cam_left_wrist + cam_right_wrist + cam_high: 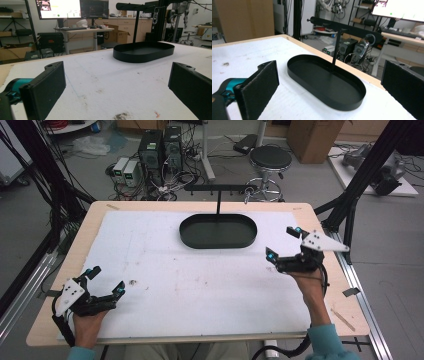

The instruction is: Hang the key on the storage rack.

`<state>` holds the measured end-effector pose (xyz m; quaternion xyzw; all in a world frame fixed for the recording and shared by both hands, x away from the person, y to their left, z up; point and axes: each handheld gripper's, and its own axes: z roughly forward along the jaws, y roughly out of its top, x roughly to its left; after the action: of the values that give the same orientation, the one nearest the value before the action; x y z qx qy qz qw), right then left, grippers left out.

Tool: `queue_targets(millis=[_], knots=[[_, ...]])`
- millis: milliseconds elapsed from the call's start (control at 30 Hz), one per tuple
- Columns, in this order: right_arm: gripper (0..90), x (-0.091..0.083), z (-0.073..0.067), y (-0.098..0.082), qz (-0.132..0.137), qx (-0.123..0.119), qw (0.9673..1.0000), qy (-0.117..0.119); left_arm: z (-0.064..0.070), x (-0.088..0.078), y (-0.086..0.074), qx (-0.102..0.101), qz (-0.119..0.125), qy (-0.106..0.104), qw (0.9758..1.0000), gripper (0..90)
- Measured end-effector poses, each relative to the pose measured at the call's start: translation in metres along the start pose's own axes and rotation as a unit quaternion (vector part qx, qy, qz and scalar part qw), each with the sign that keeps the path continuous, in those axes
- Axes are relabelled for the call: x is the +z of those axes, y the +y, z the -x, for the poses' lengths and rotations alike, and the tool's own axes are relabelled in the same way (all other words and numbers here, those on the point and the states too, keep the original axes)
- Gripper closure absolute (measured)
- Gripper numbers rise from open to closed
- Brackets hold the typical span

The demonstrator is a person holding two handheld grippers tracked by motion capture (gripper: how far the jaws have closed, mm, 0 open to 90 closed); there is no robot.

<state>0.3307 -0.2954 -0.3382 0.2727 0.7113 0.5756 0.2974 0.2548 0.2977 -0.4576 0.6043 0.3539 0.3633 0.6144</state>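
A black oval tray (218,245) sits on the white mat at the far middle of the table. From its back edge rises a thin post (218,202) carrying a crossbar (220,187). A metal clip (368,41) hangs from that bar. My left gripper (106,279) rests at the near left corner of the mat, open, nothing between its jaws. My right gripper (282,242) hovers just right of the tray, open and empty. The left gripper view looks across bare mat to the tray (142,56). In the right gripper view the tray (324,80) lies close ahead, with nothing in it.
The white mat (200,285) covers most of the wooden table and has a small dark stain (133,282) near my left gripper. Black frame struts (370,165) stand at the table's right and left edges. A stool (270,157) and computer boxes (160,147) stand on the floor beyond.
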Motion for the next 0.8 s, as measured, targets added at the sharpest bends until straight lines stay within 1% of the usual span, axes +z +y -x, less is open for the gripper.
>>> queue_targets(millis=[33, 67, 133, 200, 267, 300, 367, 400, 433, 467, 533, 567, 633, 700, 800], knots=[[0.6, -0.004, -0.003, -0.008, 0.012, 0.007, 0.9999, 0.0, 0.0, 0.0, 0.0, 0.0, 0.0, 0.0, 1.0, 1.7], [0.6, -0.008, -0.005, -0.016, 0.017, 0.013, 0.9998, 0.0, 0.0, 0.0, 0.0, -0.001, 0.0, 0.001, 1.0, 1.7], [0.6, -0.015, -0.011, -0.032, 0.029, 0.007, 0.9995, -0.013, 0.0, 0.0, 0.0, -0.001, 0.0, 0.0, 1.0, 1.7], [0.6, -0.02, -0.015, -0.048, 0.046, 0.011, 0.9987, -0.02, 0.0, 0.0, 0.0, 0.0, 0.0, 0.0, 1.0, 1.7], [0.7, -0.024, -0.017, -0.064, 0.045, 0.008, 0.9986, -0.027, 0.0, 0.0, 0.0, 0.0, 0.0, 0.0, 1.0, 1.7], [0.6, -0.026, -0.019, -0.07, 0.048, 0.01, 0.9983, -0.029, 0.0, 0.0, 0.0, 0.0, 0.0, 0.0, 1.0, 1.7], [0.6, -0.03, -0.02, -0.082, 0.055, 0.015, 0.9978, -0.033, 0.0, 0.0, 0.0, 0.001, 0.0, 0.0, 1.0, 1.7], [0.6, -0.031, -0.02, -0.087, 0.066, 0.018, 0.9972, -0.032, 0.0, 0.0, 0.0, 0.0, 0.0, 0.0, 1.0, 1.7], [0.6, -0.033, -0.02, -0.093, 0.078, 0.026, 0.9962, -0.029, 0.0, 0.0, 0.0, 0.001, 0.0, 0.0, 1.0, 1.7], [0.6, -0.034, -0.02, -0.097, 0.082, 0.028, 0.9958, -0.029, 0.0, 0.0, 0.0, 0.001, 0.0, 0.0, 1.0, 1.7], [0.6, -0.036, -0.02, -0.103, 0.097, 0.03, 0.9942, -0.035, 0.0, 0.0, 0.0, 0.001, -0.001, 0.0, 1.0, 1.7], [0.6, -0.036, -0.02, -0.105, 0.103, 0.028, 0.9936, -0.037, 0.0, 0.0, 0.0, 0.0, -0.001, 0.0, 1.0, 1.7], [0.6, -0.033, -0.019, -0.108, 0.083, 0.03, 0.9955, -0.033, 0.0, 0.0, 0.0, 0.001, 0.0, 0.0, 1.0, 1.7], [0.6, -0.03, -0.019, -0.113, 0.085, 0.034, 0.9954, -0.028, 0.0, 0.0, 0.0, 0.001, -0.001, 0.0, 1.0, 1.7], [0.7, -0.023, -0.02, -0.121, 0.058, 0.031, 0.9975, -0.027, 0.0, 0.0, 0.0, 0.001, -0.001, 0.0, 1.0, 1.7]])
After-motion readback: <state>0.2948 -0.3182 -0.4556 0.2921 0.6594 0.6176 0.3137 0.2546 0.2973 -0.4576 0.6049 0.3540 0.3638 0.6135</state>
